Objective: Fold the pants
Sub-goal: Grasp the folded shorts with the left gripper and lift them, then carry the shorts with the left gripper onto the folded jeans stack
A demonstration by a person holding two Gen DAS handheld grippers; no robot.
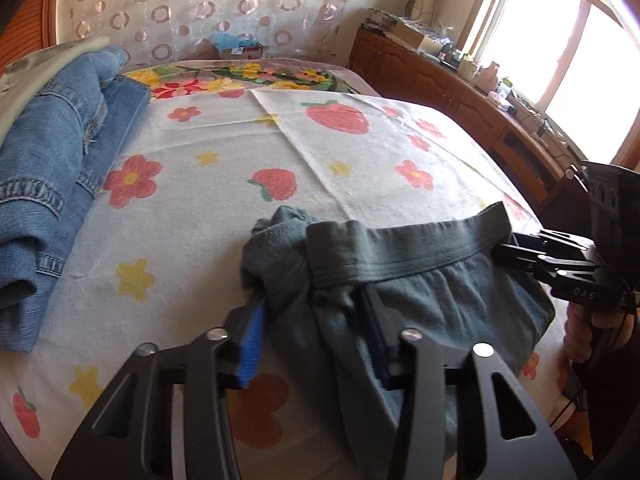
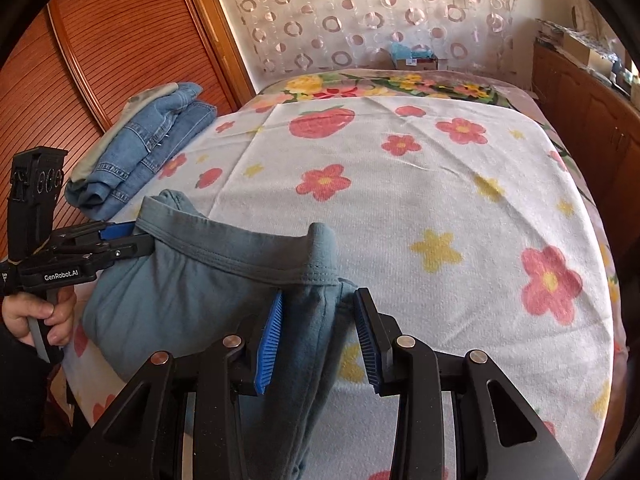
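Grey-green pants [image 1: 420,288] hang by their waistband over the near edge of a bed with a flowered white blanket [image 1: 240,152]. My left gripper [image 1: 312,300] is shut on the bunched left end of the waistband. My right gripper [image 2: 318,304] has the right end of the waistband [image 2: 316,276] between its blue pads [image 2: 270,340]. Each gripper shows in the other view: the right one [image 1: 508,256] at the right edge, the left one [image 2: 132,238] at the left edge. The waistband is stretched between them, and the legs hang down out of sight.
A stack of folded blue jeans [image 1: 52,184] lies on the bed's left side, also in the right wrist view [image 2: 144,152]. Wooden cabinets [image 1: 460,92] with clutter run along the right under a bright window. A wooden slatted wardrobe [image 2: 100,40] stands on the left.
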